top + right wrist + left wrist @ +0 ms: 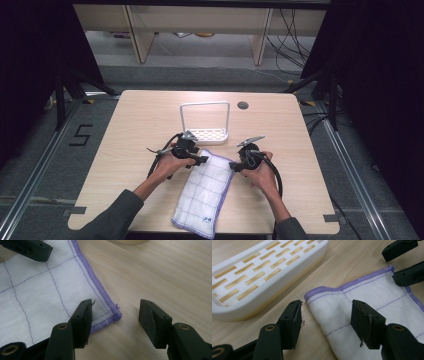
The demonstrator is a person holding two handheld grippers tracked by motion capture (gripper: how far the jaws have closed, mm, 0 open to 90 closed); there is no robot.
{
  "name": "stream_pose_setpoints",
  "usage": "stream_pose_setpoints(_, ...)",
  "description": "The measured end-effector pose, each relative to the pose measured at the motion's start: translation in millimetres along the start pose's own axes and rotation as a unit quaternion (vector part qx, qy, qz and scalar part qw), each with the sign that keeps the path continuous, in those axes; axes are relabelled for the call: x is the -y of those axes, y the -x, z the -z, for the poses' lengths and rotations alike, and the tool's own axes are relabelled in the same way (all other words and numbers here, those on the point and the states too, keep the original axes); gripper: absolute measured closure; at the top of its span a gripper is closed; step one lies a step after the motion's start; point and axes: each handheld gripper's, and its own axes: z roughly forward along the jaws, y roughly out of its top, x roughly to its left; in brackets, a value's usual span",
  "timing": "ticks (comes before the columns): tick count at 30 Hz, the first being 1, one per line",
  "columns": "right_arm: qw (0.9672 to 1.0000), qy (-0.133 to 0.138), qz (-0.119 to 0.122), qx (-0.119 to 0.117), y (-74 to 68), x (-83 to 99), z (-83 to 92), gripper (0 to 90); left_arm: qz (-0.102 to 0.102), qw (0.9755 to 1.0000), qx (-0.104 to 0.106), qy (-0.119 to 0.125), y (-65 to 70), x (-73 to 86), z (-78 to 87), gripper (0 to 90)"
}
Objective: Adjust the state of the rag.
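Observation:
A white cloth [202, 190] with thin grid stitching and a purple hem lies flat on the wooden table [140, 115], running from the centre towards the front edge. My left gripper [202, 160] is open at the cloth's far left corner [312, 298], one jaw on each side of it, in the left gripper view [326, 315]. My right gripper [233, 165] is open at the far right corner [115, 315]; that corner sits between its jaws in the right gripper view [115, 312]. Neither holds the cloth [37, 297]. The right gripper [390, 265] also appears open across the cloth [372, 295].
A white slotted tray [206, 134] with a tall wire hoop handle [205, 104] stands just behind the cloth, close to the left gripper [262, 272]. A round cable hole [243, 105] is at the back. Bare wood lies to either side of the cloth.

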Motion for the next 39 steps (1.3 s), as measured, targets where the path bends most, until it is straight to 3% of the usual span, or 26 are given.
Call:
stream_pose_setpoints(6, 1.0000, -0.006, 0.006, 0.002, -1.7, -0.5, -3.5, 45.7, 0.005, 1.0000, -0.001, 0.000, 0.3, 0.8, -4.9, 42.1)
stream_pose_setpoints(8, 0.9999, -0.011, -0.001, -0.001, -3.9, -0.5, -3.7, 46.8, -0.005, 1.0000, 0.001, -0.004, 1.0, 0.3, -7.0, 43.9)
stream_pose_setpoints(10, 0.9999, -0.010, 0.007, 0.001, -4.2, -0.4, -3.8, 47.8, -0.013, 0.9999, 0.001, -0.002, 1.6, 0.1, -8.4, 45.6)
stream_pose_setpoints(14, 0.9999, -0.006, 0.012, -0.002, -2.7, -0.1, -4.9, 49.6, -0.029, 0.9996, 0.004, -0.003, 2.4, -0.2, -9.4, 51.1)
stream_pose_setpoints(20, 0.9997, 0.002, 0.021, -0.010, -2.6, 1.2, -5.3, 60.5, -0.048, 0.9988, 0.007, 0.000, 4.6, -0.6, -8.2, 67.6)
stream_pose_setpoints(25, 0.9998, 0.013, 0.005, -0.017, -4.5, 3.9, -6.0, 73.6, -0.044, 0.9989, 0.013, 0.007, 4.6, 0.2, -7.2, 77.8)
stream_pose_setpoints(27, 0.9990, 0.018, -0.004, -0.040, -2.7, 6.2, -6.0, 79.8, -0.046, 0.9988, 0.014, 0.007, 4.6, 0.1, -5.7, 79.8)
stream_pose_setpoints(29, 0.9987, 0.019, 0.000, -0.046, -0.8, 7.2, -5.8, 83.0, -0.049, 0.9987, 0.014, 0.008, 5.1, 0.2, -4.7, 81.0)
stream_pose_setpoints(31, 0.9986, 0.022, -0.002, -0.049, -2.6, 7.0, -5.2, 84.3, -0.053, 0.9985, 0.012, 0.007, 5.5, 0.0, -3.4, 81.4)
stream_pose_setpoints(35, 0.9990, 0.027, 0.015, -0.034, -6.5, 6.0, -6.3, 85.5, -0.036, 0.9991, 0.016, 0.018, 6.8, -0.1, -0.2, 82.2)
stream_pose_setpoints(36, 0.9987, 0.024, 0.012, -0.044, -7.4, 5.2, -4.9, 85.6, -0.045, 0.9988, 0.016, 0.013, 5.2, -0.8, 2.5, 82.4)
stream_pose_setpoints(37, 0.9989, 0.022, 0.018, -0.038, -7.5, 4.5, -4.2, 85.7, -0.045, 0.9987, 0.019, 0.015, 4.9, -1.2, 3.8, 82.6)
stream_pose_setpoints(39, 0.9986, 0.027, 0.021, -0.040, -7.3, 3.7, -2.5, 85.8, -0.034, 0.9988, 0.018, 0.029, 6.6, -2.1, 7.9, 82.9)
